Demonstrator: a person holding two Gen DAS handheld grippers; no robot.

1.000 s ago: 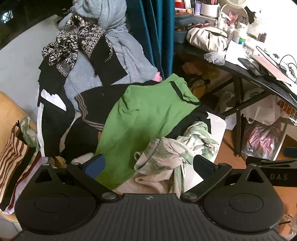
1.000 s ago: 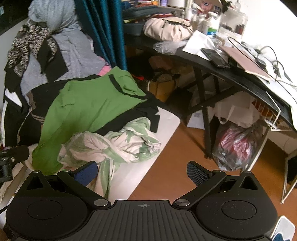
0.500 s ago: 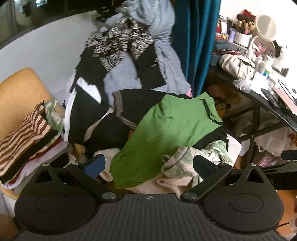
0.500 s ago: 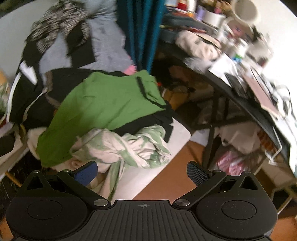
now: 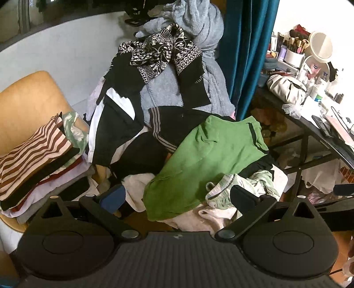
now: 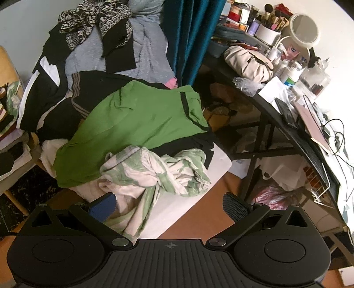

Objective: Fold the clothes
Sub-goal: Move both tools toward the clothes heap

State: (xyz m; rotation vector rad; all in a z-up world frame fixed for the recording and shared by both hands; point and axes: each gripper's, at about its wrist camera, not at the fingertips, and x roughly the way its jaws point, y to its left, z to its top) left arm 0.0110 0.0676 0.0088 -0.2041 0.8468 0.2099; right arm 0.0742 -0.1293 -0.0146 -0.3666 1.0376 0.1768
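Revealing folded stack (image 5: 37,159), newly visible.

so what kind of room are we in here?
Most likely a bedroom or dressing corner at home: a heap of unfolded clothes, a folded stack on a chair, and a desk crowded with makeup brushes and a round mirror.

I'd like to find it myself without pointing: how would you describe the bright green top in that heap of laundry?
Look at the big heap of unfolded clothes left of the black desk. Draped across its front, above a crumpled pale green-and-cream patterned garment, lies the bright green top. It is the only solid green piece, with thin black trim at one end.
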